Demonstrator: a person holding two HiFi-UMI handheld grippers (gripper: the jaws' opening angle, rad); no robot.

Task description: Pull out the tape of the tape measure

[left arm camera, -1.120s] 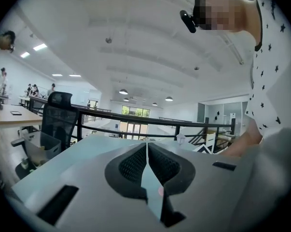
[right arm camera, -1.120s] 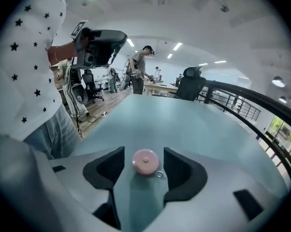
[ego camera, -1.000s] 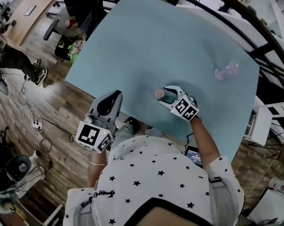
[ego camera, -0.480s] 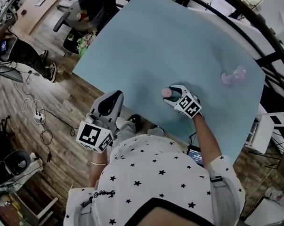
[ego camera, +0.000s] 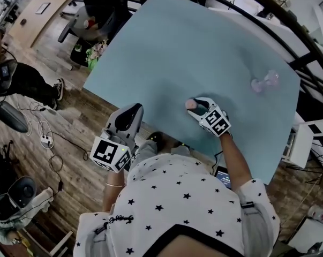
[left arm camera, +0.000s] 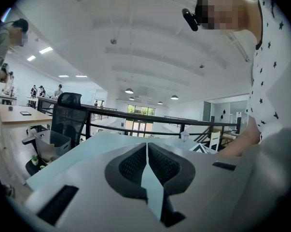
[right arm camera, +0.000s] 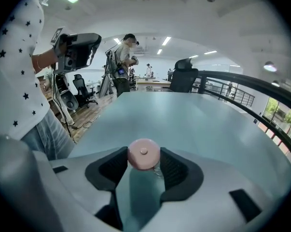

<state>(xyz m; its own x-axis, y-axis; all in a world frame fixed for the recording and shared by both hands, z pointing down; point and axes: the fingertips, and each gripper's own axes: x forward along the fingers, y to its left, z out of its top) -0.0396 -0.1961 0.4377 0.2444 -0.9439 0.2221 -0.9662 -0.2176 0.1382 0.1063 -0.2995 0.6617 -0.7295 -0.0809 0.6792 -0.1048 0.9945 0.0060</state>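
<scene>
A small round pink tape measure (ego camera: pixel 190 104) lies on the light blue table (ego camera: pixel 193 42) near its front edge. My right gripper (ego camera: pixel 196 105) is low on the table with the tape measure (right arm camera: pixel 144 153) between its black pads (right arm camera: pixel 112 167). Its jaws are closing, and the pads stand right beside the disc on both sides; I see no firm press. A small metal ring hangs at the disc's lower right. My left gripper (ego camera: pixel 130 116) is shut with nothing in it, held off the table's front edge, jaws (left arm camera: pixel 146 148) pointing across the table.
A pale pink translucent object (ego camera: pixel 265 81) lies at the table's far right. A black railing (ego camera: pixel 306 63) runs past the right side. An office chair (ego camera: pixel 99 7) stands beyond the far left corner, with cables (ego camera: pixel 43 138) on the wooden floor.
The right gripper's jaws have drawn in around the pink tape measure. The left gripper stays shut in about the same place.
</scene>
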